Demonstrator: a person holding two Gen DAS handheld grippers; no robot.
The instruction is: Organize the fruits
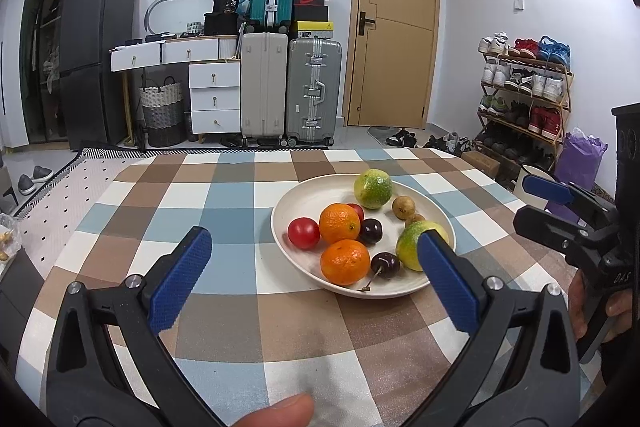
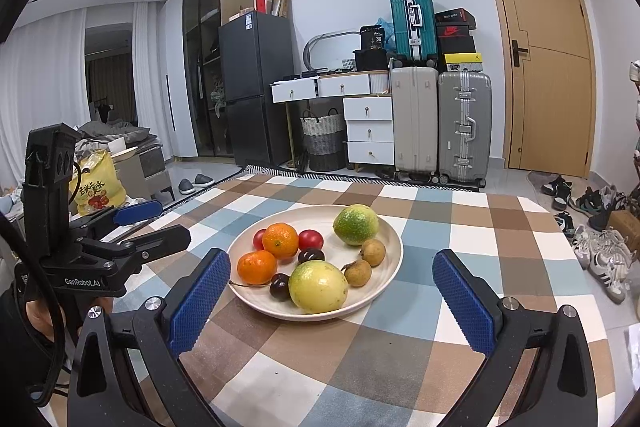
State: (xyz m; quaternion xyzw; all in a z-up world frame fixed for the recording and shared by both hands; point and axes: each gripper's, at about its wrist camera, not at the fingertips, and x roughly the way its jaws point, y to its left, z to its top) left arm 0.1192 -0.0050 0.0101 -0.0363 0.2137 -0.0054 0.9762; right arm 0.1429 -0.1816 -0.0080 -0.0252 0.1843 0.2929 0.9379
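A cream plate (image 1: pixel 308 201) (image 2: pixel 394 247) on the checked tablecloth holds two oranges (image 1: pixel 345 262) (image 2: pixel 281 240), two red tomatoes (image 1: pixel 303 233) (image 2: pixel 311 239), two dark cherries (image 1: pixel 385 264) (image 2: pixel 279 286), two green-yellow citrus fruits (image 1: pixel 373 188) (image 2: pixel 318 286) and two small brown longans (image 1: pixel 403 207) (image 2: pixel 358 272). My left gripper (image 1: pixel 316 277) is open and empty, near the plate's front edge. My right gripper (image 2: pixel 332 301) is open and empty, just in front of the plate. Each gripper shows in the other's view, the right one (image 1: pixel 532 203) and the left one (image 2: pixel 154 223).
The checked table (image 1: pixel 224 187) (image 2: pixel 460 219) ends at the far side. Behind it stand suitcases (image 1: pixel 314 91) (image 2: pixel 464 123), white drawers (image 1: pixel 214 99), a fridge (image 1: pixel 96 55), a door (image 1: pixel 394 23) and a shoe rack (image 1: pixel 524 95).
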